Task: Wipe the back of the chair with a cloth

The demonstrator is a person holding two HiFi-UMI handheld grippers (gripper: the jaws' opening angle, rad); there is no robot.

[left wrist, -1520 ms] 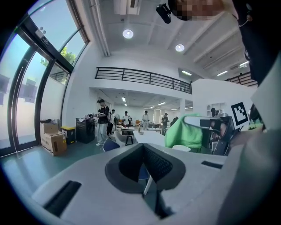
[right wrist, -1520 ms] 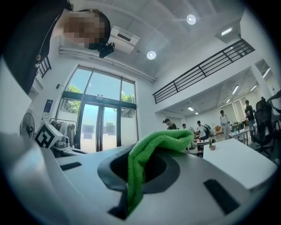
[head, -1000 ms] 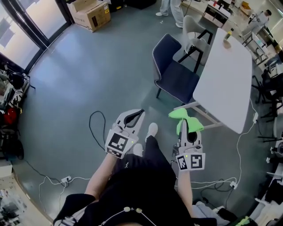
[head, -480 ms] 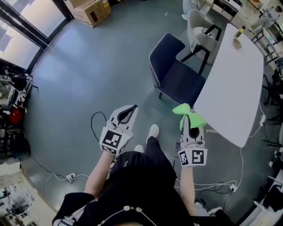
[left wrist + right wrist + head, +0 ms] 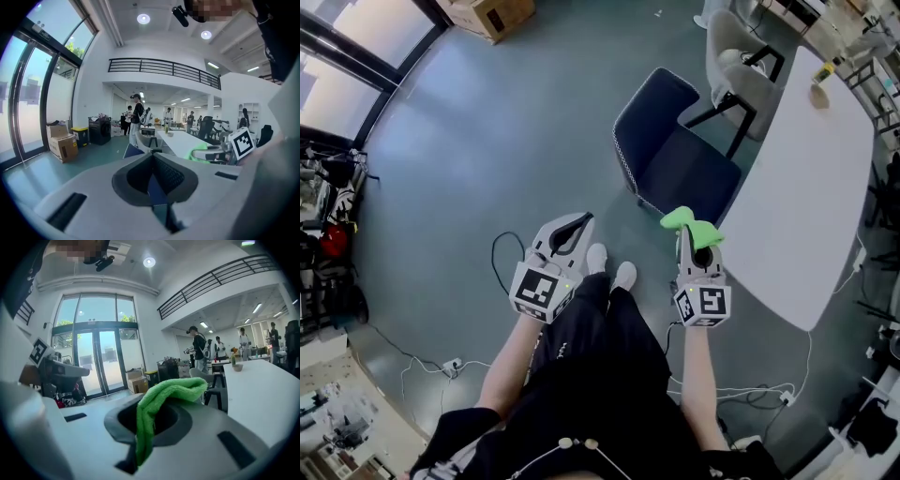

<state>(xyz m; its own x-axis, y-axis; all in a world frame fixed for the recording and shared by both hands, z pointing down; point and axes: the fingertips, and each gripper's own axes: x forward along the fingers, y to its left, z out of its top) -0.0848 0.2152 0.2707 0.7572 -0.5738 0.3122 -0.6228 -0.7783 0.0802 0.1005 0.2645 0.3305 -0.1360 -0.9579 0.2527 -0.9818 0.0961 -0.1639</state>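
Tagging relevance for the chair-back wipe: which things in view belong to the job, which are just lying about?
Job: green cloth, right gripper shut on it, navy chair, left gripper shut and empty.
Lying about: white table, grey chair, cardboard box.

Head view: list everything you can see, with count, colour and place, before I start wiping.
chair: one, dark blue, ahead, beside the table
second chair: one, light grey, behind the blue one
table: one, white, to the right
cardboard box: one, brown, at the top edge
cable: one, black, looped left of the left gripper
cloth: one, green, clamped in the right gripper
shoes: two, white, between the grippers
left gripper: white, jaws together, empty
right gripper: white, shut on the cloth
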